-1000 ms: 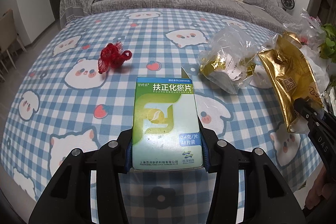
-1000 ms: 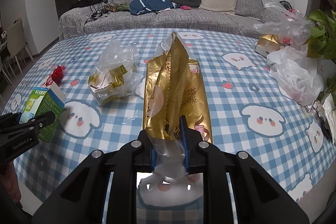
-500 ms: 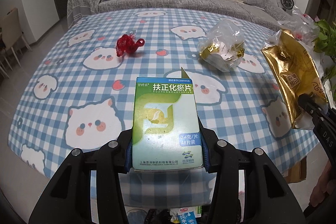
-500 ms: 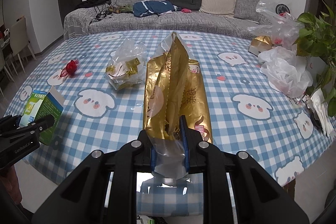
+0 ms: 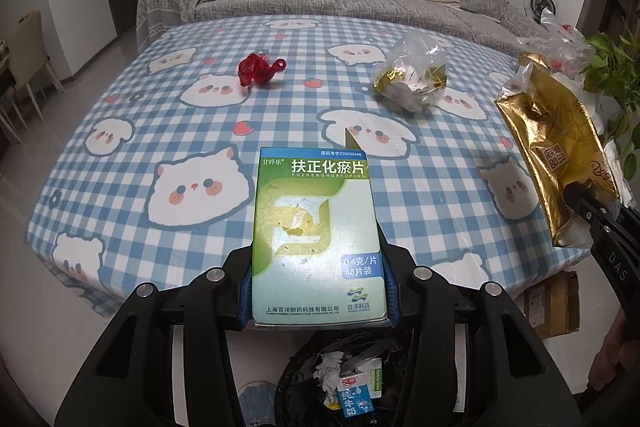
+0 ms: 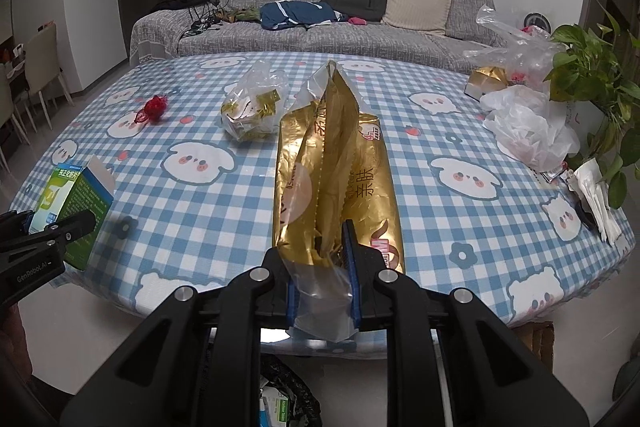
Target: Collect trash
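My left gripper (image 5: pixel 318 291) is shut on a green and white medicine box (image 5: pixel 316 235), held in the air off the table's near edge, above a black-lined trash bin (image 5: pixel 352 383) with cartons in it. My right gripper (image 6: pixel 322 267) is shut on a gold foil bag (image 6: pixel 336 179) with a clear plastic end, also held off the near edge. The box shows at the left of the right wrist view (image 6: pixel 72 203); the gold bag shows at the right of the left wrist view (image 5: pixel 556 147). A red mesh ball (image 5: pixel 258 69) and a clear bag of gold wrappers (image 5: pixel 412 75) lie on the table.
The round table has a blue checked cloth (image 5: pixel 160 115). White and clear plastic bags (image 6: pixel 528 127), a gold box (image 6: pixel 488 79), papers and a potted plant (image 6: pixel 592 75) crowd its right side. A cardboard box (image 5: pixel 552 307) sits on the floor. A grey sofa (image 6: pixel 320 27) stands behind.
Both grippers have pulled back from over the table to beyond its near edge with their loads. The trash bin has come into view below them.
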`<state>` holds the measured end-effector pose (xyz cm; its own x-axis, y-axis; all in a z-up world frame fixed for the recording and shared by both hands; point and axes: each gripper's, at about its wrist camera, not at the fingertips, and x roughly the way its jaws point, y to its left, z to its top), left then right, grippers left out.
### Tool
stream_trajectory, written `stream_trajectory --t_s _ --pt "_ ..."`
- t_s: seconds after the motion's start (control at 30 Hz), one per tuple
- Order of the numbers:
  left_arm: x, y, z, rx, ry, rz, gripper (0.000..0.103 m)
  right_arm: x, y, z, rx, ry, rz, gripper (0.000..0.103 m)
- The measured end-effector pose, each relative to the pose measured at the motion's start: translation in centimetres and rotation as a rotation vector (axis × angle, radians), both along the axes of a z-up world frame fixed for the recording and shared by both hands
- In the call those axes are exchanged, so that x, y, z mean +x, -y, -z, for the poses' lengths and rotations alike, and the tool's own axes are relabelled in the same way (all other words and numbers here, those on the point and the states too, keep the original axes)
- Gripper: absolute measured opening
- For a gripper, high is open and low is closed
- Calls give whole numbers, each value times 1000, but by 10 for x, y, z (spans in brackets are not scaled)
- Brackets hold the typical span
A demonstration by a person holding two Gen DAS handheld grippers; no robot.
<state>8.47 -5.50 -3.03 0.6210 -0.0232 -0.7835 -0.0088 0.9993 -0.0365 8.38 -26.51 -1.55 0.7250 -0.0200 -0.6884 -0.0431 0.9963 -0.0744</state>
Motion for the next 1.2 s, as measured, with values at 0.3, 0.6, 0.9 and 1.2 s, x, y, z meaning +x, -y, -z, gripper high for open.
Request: stream_trajectory --t_s 0.3,0.6,0.9,1.2 --pt "-28 2 0 6 8 3 46 -23 0 -3 5 4 -10 17" --pt "-61 10 0 -16 20 13 46 -52 -4 4 10 -6 -28 17" --pt "-89 17 4 -20 16 22 46 -83 -6 10 12 -8 -44 17" --pt "-112 20 8 -28 14 19 46 -106 -3 17 19 -14 -52 17"
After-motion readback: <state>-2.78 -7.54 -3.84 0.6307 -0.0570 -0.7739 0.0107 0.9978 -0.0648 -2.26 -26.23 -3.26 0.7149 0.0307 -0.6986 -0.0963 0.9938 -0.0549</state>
